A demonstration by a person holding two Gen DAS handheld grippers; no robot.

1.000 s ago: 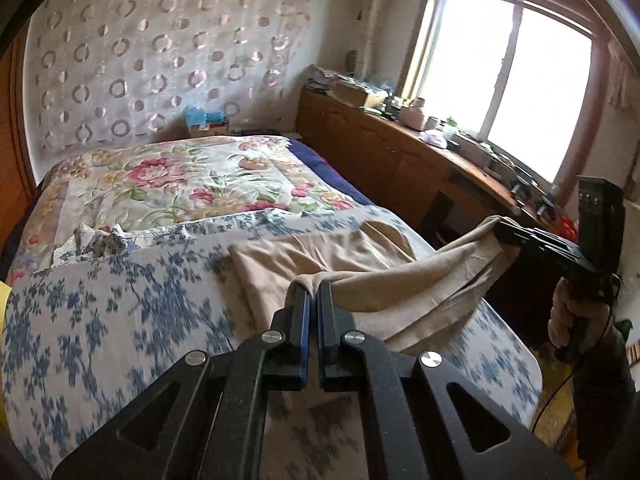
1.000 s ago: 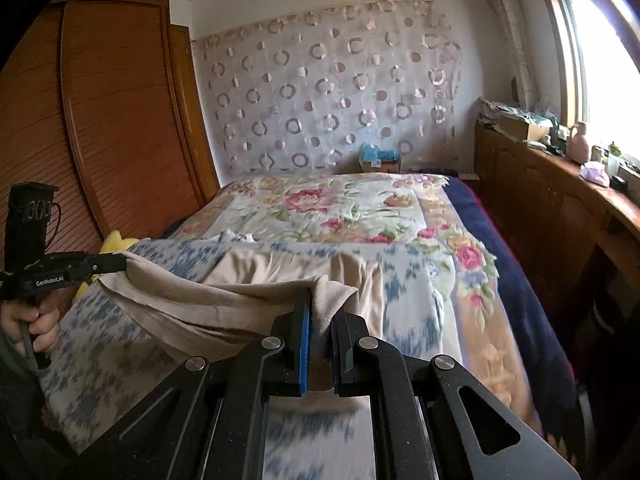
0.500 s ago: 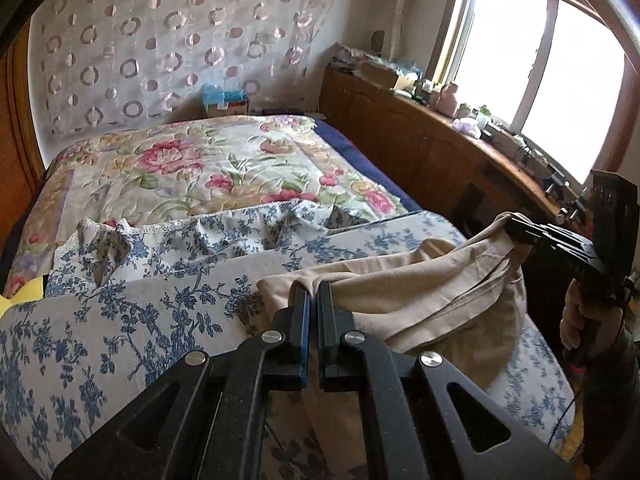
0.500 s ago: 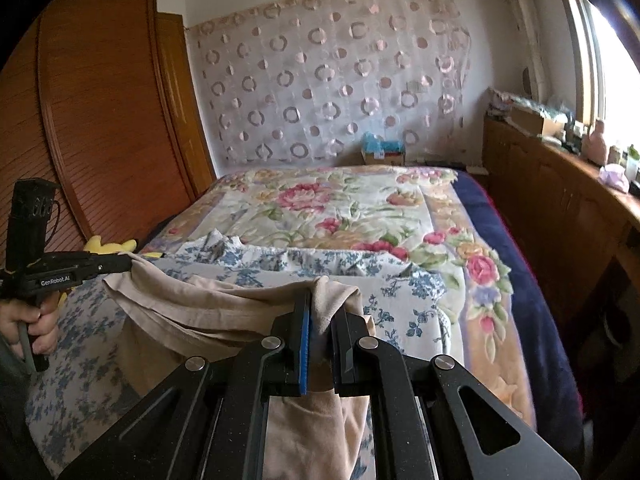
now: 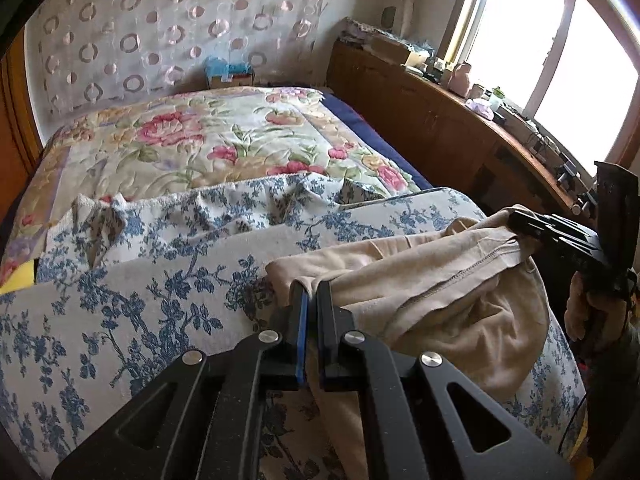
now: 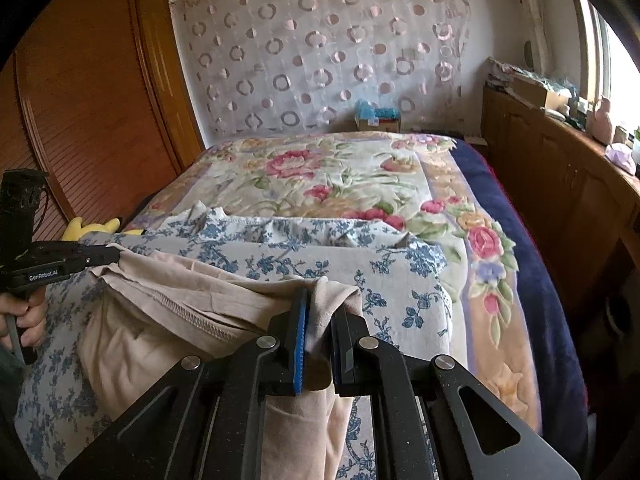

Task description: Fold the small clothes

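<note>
A beige garment (image 5: 432, 292) hangs stretched between my two grippers above the near end of the bed. My left gripper (image 5: 311, 292) is shut on its left edge. My right gripper (image 6: 320, 300) is shut on its right edge; it also shows in the left wrist view (image 5: 520, 220). The left gripper shows in the right wrist view (image 6: 112, 254). The garment (image 6: 192, 312) sags in the middle and its lower part drapes down over the bed's front. A stitched hem runs along the top edge.
A blue-flowered white cloth (image 5: 140, 280) covers the near part of the bed. A floral quilt (image 5: 200, 140) lies beyond it. A wooden cabinet (image 5: 432, 120) with clutter runs along the right under the window. A wooden wardrobe (image 6: 80, 100) stands left. A yellow toy (image 6: 92, 226) lies by it.
Both grippers have lifted the beige garment off the bed and pulled it back toward the bed's near edge. It now hangs between them instead of lying spread.
</note>
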